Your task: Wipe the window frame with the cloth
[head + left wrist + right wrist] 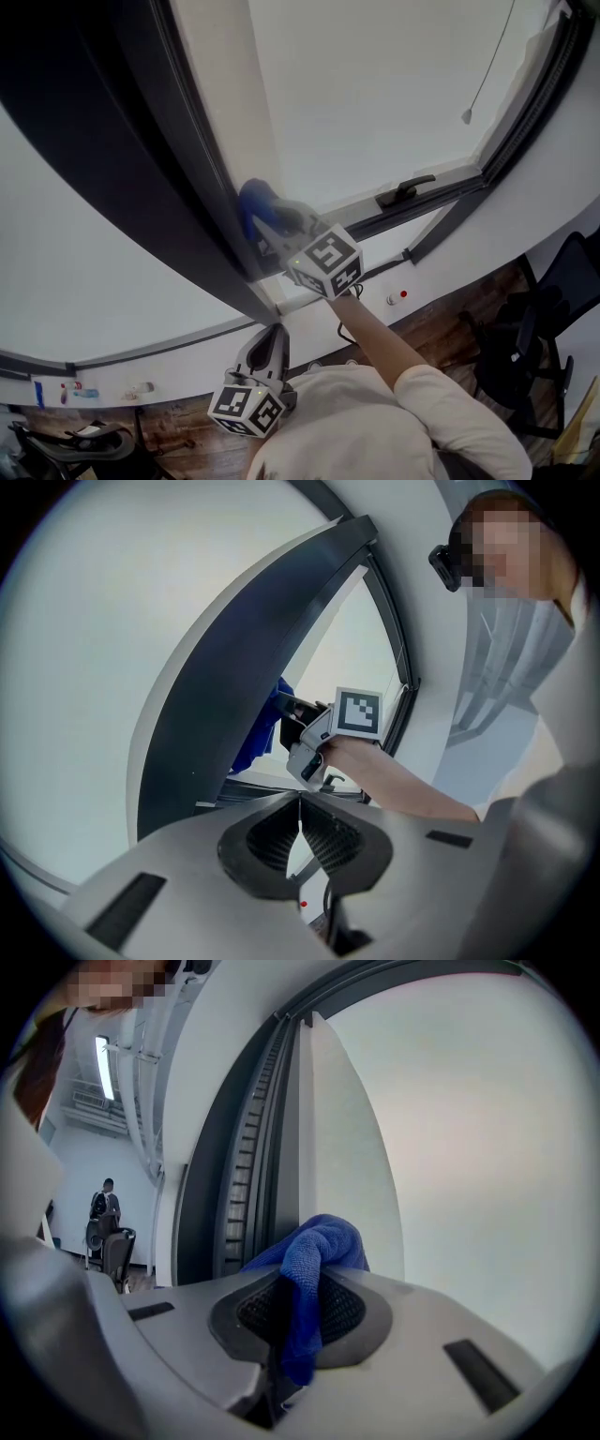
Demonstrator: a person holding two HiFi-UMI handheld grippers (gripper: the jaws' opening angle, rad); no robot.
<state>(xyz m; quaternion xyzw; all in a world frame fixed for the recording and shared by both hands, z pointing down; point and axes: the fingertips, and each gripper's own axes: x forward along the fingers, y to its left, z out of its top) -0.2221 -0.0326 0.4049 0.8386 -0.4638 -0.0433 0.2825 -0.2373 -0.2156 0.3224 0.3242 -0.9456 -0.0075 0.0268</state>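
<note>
The right tool (298, 1314) pinches a soft blue woven cloth (319, 1251) between its two jaws. A fold of the cloth is bunched up over the tips, so the cloth, not the hard tool, meets the window. In the head view the cloth is up against the tall dark metal window frame (178, 187), right where it meets the white window pane (375, 103). That spot is blurred, so I cannot say for sure that it touches. The arm in the white sleeve (450, 403) is stretched out, I think to reach along the dark bar. The left tool (300, 834) hangs low near the person's body, well apart from the frame, its jaws pressed together with nothing between them. It seems to have no job in the wiping and is held out of the way. A black window handle (405, 192) sits on the lower bar, off to the right of the cloth.
</note>
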